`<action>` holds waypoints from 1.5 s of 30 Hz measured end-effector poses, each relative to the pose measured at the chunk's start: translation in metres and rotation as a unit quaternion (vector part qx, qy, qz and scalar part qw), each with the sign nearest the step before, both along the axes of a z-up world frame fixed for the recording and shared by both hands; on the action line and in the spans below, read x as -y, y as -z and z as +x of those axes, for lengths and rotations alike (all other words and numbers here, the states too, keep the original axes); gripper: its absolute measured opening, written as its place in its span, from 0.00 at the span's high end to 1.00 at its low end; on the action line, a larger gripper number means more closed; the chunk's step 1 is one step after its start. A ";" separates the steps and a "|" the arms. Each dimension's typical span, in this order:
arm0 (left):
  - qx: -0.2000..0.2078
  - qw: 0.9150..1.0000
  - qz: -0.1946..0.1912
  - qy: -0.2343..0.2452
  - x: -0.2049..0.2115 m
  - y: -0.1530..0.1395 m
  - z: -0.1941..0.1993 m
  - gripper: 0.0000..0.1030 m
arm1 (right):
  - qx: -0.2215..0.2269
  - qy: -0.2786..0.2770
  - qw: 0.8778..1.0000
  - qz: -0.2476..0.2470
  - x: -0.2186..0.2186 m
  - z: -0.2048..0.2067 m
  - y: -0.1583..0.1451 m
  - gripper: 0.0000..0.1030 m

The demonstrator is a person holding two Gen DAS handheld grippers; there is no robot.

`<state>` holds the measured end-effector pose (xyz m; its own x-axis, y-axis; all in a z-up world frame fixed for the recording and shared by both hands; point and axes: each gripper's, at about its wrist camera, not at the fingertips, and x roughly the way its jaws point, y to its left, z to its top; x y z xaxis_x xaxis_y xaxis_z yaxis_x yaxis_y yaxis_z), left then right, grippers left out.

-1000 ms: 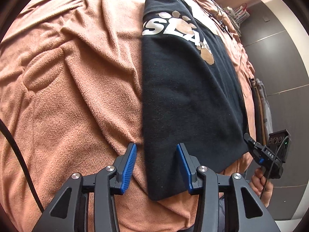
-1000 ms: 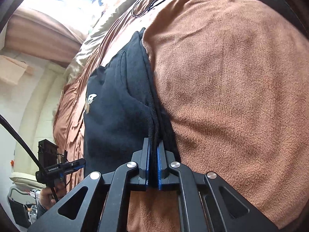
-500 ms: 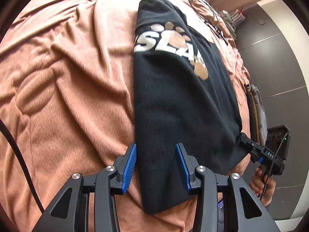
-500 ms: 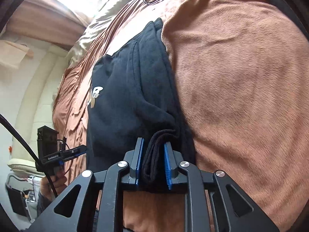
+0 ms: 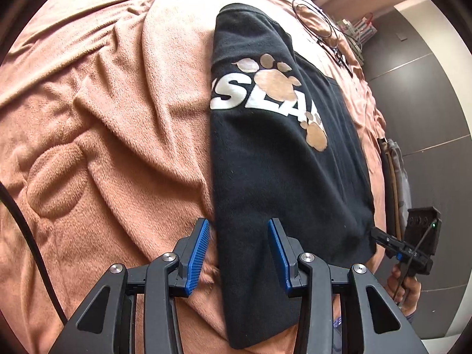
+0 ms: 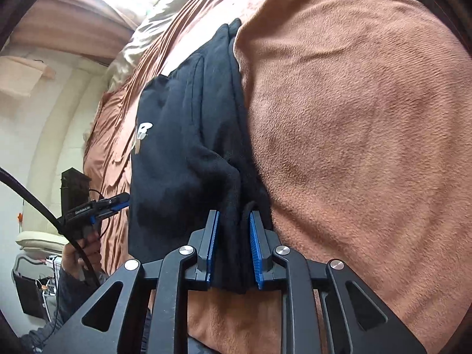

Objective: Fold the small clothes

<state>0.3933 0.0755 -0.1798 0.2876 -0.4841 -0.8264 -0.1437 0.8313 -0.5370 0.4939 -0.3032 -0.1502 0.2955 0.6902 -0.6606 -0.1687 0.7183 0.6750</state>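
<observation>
A black T-shirt (image 5: pixel 280 162) with white letters and tan paw prints lies folded lengthwise on a brown fleece blanket (image 5: pixel 103 118). My left gripper (image 5: pixel 238 224) is open, its blue pads on either side of the shirt's near left edge and not squeezing it. In the right wrist view the same T-shirt (image 6: pixel 177 147) shows its bunched folded edge. My right gripper (image 6: pixel 234 215) is open, and that bunched edge lies loose between its blue pads. Each view shows the other gripper at the shirt's far corner, held by a hand (image 5: pixel 407 292).
The blanket (image 6: pixel 354 118) covers a bed and is wrinkled to the left of the shirt. A thin looped cable (image 5: pixel 315 20) lies beyond the shirt's collar end. Dark wall panels (image 5: pixel 427 103) stand past the bed's right side.
My right gripper went from shut on the shirt's folded edge to open, leaving the cloth between its pads. My left gripper stayed open by the near edge.
</observation>
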 end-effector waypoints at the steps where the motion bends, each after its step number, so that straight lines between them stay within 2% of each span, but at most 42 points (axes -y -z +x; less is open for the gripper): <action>1: 0.000 1.000 -0.001 0.000 -0.001 0.000 0.002 0.59 | 0.006 0.007 1.000 -0.005 0.003 -0.001 -0.006 0.77; 2: -0.001 1.000 -0.001 0.000 -0.002 0.000 0.003 0.59 | 0.018 0.020 1.000 -0.013 0.007 -0.001 -0.012 0.53; 3: 0.000 1.000 -0.001 -0.001 -0.002 0.000 0.005 0.59 | 0.029 0.034 0.999 -0.014 0.011 -0.001 -0.018 0.40; 4: 0.002 1.000 -0.001 -0.001 -0.002 -0.001 0.007 0.58 | 0.041 0.047 0.998 -0.010 0.015 0.000 -0.024 0.32; 9: 0.012 1.000 0.000 -0.009 -0.006 -0.008 0.019 0.58 | 0.078 0.050 0.996 -0.011 0.004 0.020 -0.049 0.32; 14: 0.020 1.000 0.013 -0.017 -0.011 -0.013 0.036 0.58 | 0.088 0.032 0.996 -0.015 -0.021 0.050 -0.057 0.54; 22: 0.032 0.999 0.024 -0.027 -0.021 -0.018 0.068 0.58 | 0.090 0.026 0.995 -0.033 -0.050 0.114 -0.047 0.55; 24: 0.034 0.999 0.029 -0.030 -0.023 -0.018 0.077 0.58 | 0.090 0.023 0.995 -0.037 -0.061 0.128 -0.047 0.59; 32: 0.039 0.997 0.041 -0.047 -0.034 -0.013 0.115 0.58 | 0.095 0.013 0.994 -0.058 -0.090 0.182 -0.049 0.60; 33: 0.039 0.997 0.041 -0.048 -0.035 -0.012 0.118 0.58 | 0.093 0.012 0.994 -0.060 -0.094 0.188 -0.047 0.63; 38: 0.041 0.997 0.047 -0.055 -0.039 -0.007 0.135 0.58 | 0.086 0.002 0.994 -0.066 -0.112 0.214 -0.038 0.65; 45: 0.042 0.996 0.036 -0.071 -0.044 0.001 0.150 0.58 | 0.079 -0.002 0.991 -0.106 -0.137 0.241 -0.026 0.65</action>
<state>0.5433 0.1192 -0.1806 0.4188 -0.3738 -0.8276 -0.2198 0.8426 -0.4917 0.7346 -0.1661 -0.1243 0.4047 0.5424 -0.7362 -0.2631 0.8401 0.4744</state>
